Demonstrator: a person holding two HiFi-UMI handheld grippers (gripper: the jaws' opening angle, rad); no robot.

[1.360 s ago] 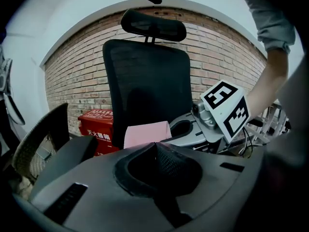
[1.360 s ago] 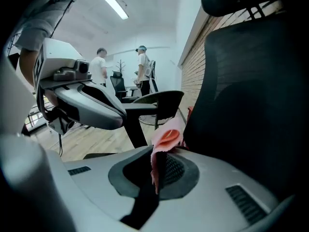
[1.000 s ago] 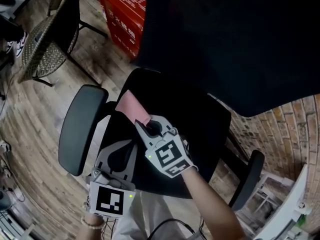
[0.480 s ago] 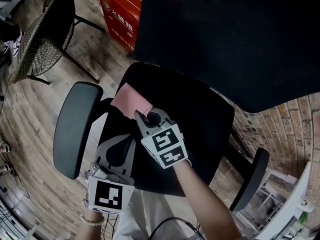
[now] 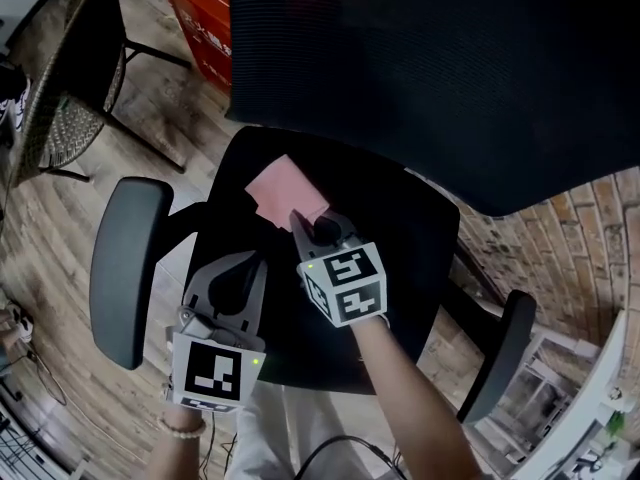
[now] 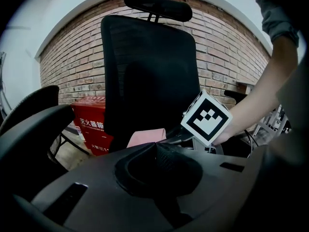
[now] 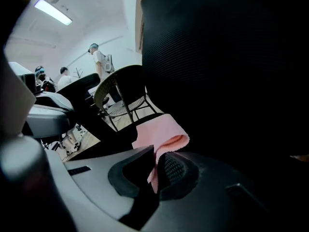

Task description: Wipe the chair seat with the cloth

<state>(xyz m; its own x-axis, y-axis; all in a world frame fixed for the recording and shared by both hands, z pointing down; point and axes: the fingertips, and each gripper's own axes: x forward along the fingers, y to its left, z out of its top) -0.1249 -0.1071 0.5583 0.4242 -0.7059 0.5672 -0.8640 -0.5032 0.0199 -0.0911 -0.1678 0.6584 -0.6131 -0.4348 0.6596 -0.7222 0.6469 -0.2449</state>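
Note:
A black office chair seat (image 5: 400, 238) fills the middle of the head view, under its tall mesh backrest (image 5: 440, 78). A pink cloth (image 5: 285, 190) lies spread on the seat's left rear part. My right gripper (image 5: 303, 222) is shut on the cloth's near edge, and in the right gripper view the pink cloth (image 7: 159, 138) is pinched between the jaws and folds forward. My left gripper (image 5: 232, 290) hovers over the seat's front left edge, jaws closed with nothing between them. In the left gripper view the cloth (image 6: 145, 137) shows beyond it, beside the right gripper's marker cube (image 6: 206, 118).
The chair's left armrest (image 5: 122, 268) and right armrest (image 5: 495, 353) flank the seat. A red box (image 5: 200, 18) stands on the wooden floor behind the chair, beside a wicker chair (image 5: 60, 88). A brick wall (image 5: 560, 238) is at the right. People stand far off in the right gripper view.
My right gripper has pushed the pink cloth further back and slightly right across the seat. The left gripper has kept its place at the front left edge.

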